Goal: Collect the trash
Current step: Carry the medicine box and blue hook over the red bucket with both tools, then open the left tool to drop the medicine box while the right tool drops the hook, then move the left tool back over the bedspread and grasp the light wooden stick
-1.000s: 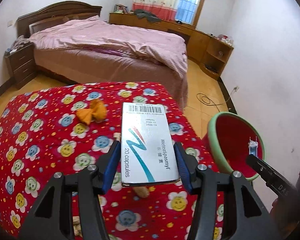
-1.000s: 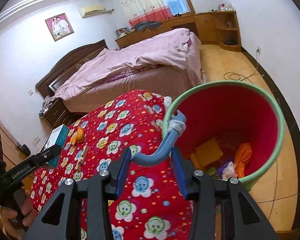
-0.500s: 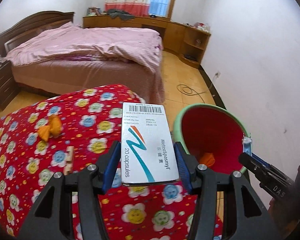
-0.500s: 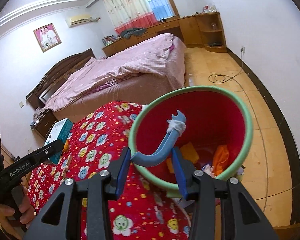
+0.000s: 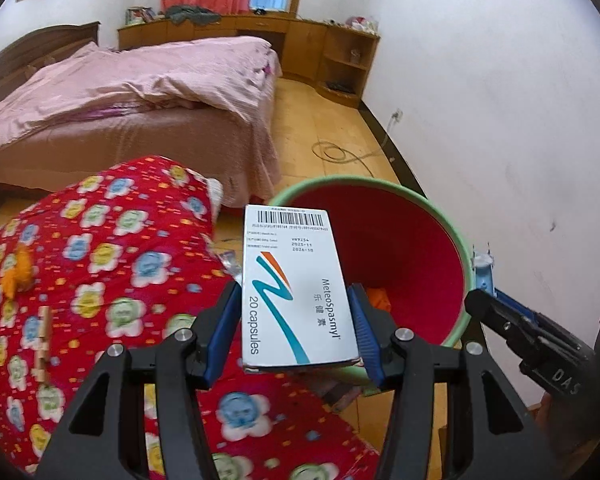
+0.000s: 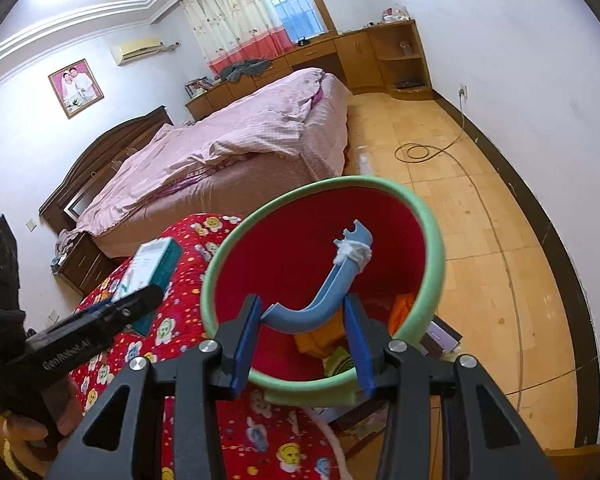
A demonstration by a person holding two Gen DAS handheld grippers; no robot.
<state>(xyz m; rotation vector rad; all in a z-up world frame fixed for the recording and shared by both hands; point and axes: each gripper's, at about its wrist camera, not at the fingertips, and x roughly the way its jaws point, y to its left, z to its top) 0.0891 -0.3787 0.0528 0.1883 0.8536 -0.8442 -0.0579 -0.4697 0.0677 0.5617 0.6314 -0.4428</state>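
My left gripper [image 5: 294, 328] clamps a MeteoSpasmyl capsule box [image 5: 296, 292] at the green-rimmed red bin's [image 6: 434, 240] edge, while my right gripper [image 6: 302, 320] grips a curved blue plastic piece [image 6: 320, 300] over its mouth.

A pink-covered bed [image 5: 140, 92] stands before wooden cabinets [image 5: 300, 40], with a coiled cable [image 6: 418, 152] on the floor.

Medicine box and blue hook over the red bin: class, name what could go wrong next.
1. The medicine box, clamped in the left gripper, looks only partly over the red bin; released now, it might land outside.
2. The curved blue hook in the right gripper could snag on the rim.
3. The grippers are close and could collide.
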